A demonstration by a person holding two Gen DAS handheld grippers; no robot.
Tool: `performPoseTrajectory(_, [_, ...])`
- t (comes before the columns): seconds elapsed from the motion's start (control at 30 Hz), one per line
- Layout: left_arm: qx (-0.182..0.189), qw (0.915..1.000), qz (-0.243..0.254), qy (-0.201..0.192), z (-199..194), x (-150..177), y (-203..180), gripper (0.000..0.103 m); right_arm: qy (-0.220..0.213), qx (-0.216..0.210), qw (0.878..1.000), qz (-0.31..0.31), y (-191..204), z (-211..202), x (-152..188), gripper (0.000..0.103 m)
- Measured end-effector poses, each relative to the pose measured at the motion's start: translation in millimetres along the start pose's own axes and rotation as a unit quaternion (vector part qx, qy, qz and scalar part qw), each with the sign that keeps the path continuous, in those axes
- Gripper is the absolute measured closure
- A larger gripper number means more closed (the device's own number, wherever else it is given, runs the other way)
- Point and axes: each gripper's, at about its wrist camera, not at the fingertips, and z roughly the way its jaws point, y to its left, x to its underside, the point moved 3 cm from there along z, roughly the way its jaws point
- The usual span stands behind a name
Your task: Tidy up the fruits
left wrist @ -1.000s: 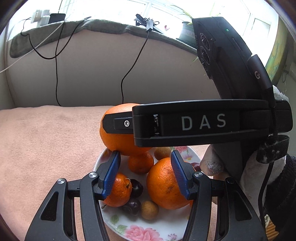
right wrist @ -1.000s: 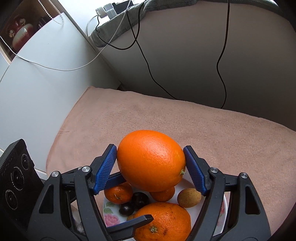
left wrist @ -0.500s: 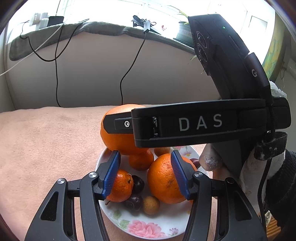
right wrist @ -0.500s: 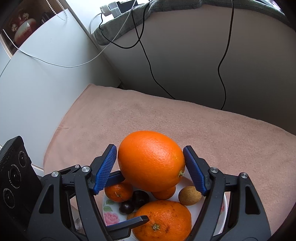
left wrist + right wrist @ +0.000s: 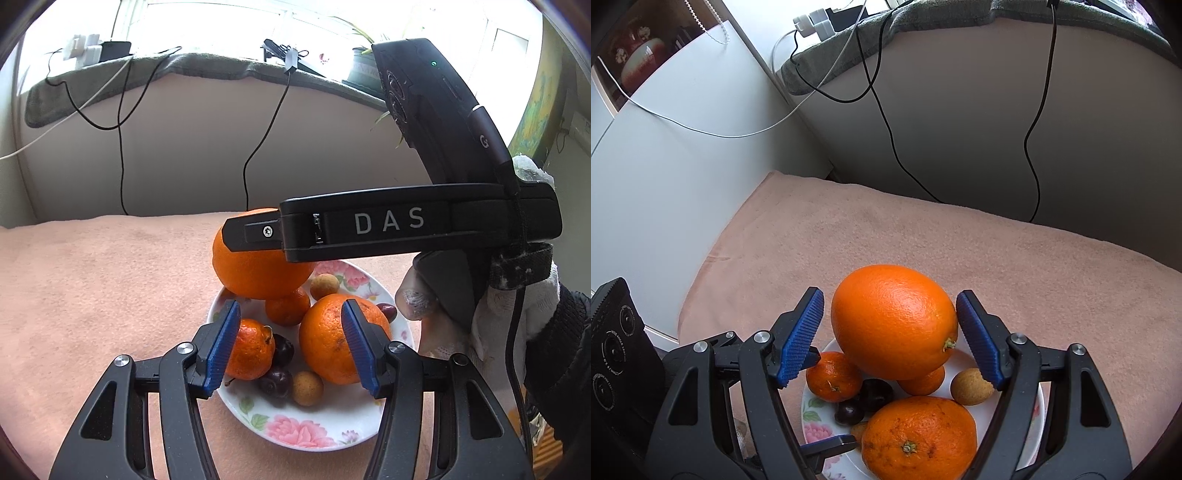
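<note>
A white floral plate point(image 5: 314, 424) on the pink towel holds a big orange point(image 5: 332, 343), small tangerines point(image 5: 251, 350), dark plums and brown longans. My right gripper point(image 5: 890, 339) has its blue pads on either side of a large orange point(image 5: 894, 321) above the plate point(image 5: 812, 417); small gaps show at both pads, and the orange seems to rest on the fruit below. In the left wrist view this orange point(image 5: 255, 269) sits partly behind the right gripper's black body. My left gripper point(image 5: 291, 347) is open and empty, hovering over the plate's near side.
The pink towel point(image 5: 960, 240) covers the surface around the plate. A beige wall with hanging black cables point(image 5: 1034, 129) stands behind. A white cabinet point(image 5: 665, 166) is at the left. A gloved hand point(image 5: 480, 317) holds the right gripper at the plate's right.
The right gripper's pads have opened slightly off the large orange, which has settled lower onto the fruit pile. The left gripper has drawn back a little, still open.
</note>
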Motion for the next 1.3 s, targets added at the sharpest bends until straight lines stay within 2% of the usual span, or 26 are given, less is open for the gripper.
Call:
performPoseTrajectory(0.13, [0.001,1.0000,0.001,-0.003,-8,2,0,0.047,-0.008,0.001,1.000,0.001,1,-5,-2,0.026])
performPoseTrajectory(0.27, [-0.004,1.0000,0.000,-0.007,-14,4,2,0.047,-0.014,-0.008,1.000,0.010,0,-6,-4,0.020])
performPoseTrajectory(0.4, [-0.010,0.9999,-0.001,-0.012,-23,7,5,0.047,-0.023,0.014,1.000,0.011,-2,-10,-5,0.020])
performPoseTrajectory(0.63, [-0.014,0.9996,0.013,-0.022,-42,19,2,0.047,-0.051,0.006,0.999,-0.002,6,-41,18,0.020])
performPoseTrajectory(0.8, [-0.021,0.9992,0.007,-0.033,-59,24,2,0.047,-0.098,0.027,0.995,0.006,9,-76,45,0.020])
performPoseTrajectory(0.93, [-0.030,0.9984,0.010,-0.047,-76,28,-3,0.042,-0.134,0.053,0.990,0.004,14,-107,75,0.020])
performPoseTrajectory(1.03, [-0.036,0.9979,0.015,-0.051,-83,31,-9,0.033,-0.155,0.088,0.984,0.004,18,-124,94,0.017])
performPoseTrajectory(1.13, [-0.045,0.9970,0.026,-0.057,-90,36,-17,0.032,-0.176,0.114,0.978,0.000,25,-140,111,0.012])
performPoseTrajectory(1.3, [-0.063,0.9957,0.021,-0.064,-101,43,-18,0.028,-0.196,0.140,0.970,0.022,29,-157,132,0.012])
